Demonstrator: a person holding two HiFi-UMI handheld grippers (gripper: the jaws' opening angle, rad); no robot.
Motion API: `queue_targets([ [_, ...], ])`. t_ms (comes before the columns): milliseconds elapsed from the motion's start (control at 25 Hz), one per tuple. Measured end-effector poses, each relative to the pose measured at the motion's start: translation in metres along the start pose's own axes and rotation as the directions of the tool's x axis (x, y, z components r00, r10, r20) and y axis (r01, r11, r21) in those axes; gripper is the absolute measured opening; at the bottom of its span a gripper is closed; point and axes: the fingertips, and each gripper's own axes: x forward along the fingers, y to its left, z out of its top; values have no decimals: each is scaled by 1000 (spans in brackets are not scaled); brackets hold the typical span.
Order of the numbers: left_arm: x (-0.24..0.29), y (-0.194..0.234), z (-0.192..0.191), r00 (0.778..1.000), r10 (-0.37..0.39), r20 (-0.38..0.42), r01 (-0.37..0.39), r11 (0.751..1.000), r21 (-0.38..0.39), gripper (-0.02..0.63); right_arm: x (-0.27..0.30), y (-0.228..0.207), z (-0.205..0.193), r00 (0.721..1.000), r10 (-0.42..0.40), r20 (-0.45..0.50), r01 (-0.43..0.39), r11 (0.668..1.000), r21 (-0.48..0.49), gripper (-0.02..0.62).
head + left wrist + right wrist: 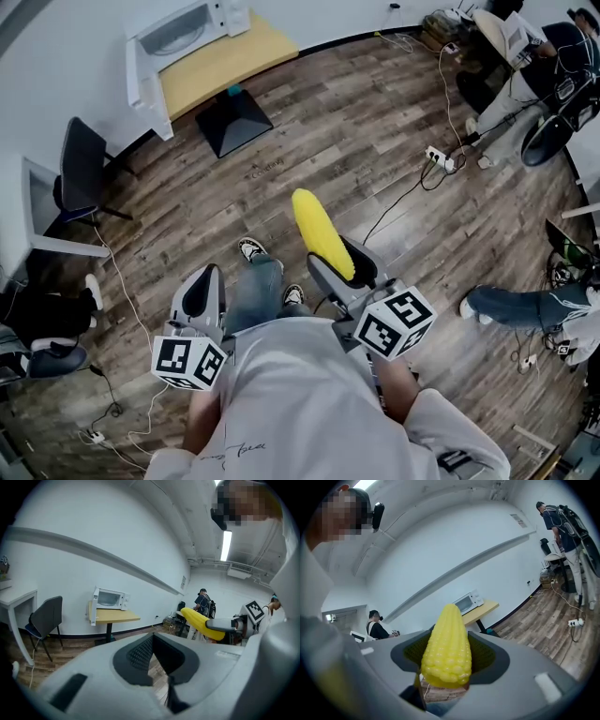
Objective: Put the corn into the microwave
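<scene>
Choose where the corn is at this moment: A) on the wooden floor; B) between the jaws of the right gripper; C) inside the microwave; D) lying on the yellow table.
B: the right gripper view shows the corn clamped in the jaws of the right gripper, while the microwave stands far off on its table.

right hand-held gripper (339, 272): grips yellow corn (322, 234) | microwave (183, 28): on table (230, 58), well apart
</scene>
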Motion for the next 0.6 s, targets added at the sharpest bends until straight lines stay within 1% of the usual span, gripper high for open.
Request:
queue_targets([
  [200,25,10,8,1000,-14,6,14,1000,-1,-11,19,-11,13,1000,1,3,-1,1000,-6,261],
  [600,92,31,50,1000,-27,12,27,1000,2,-11,76,-45,54,1000,-2,-8,2,1000,10,261],
])
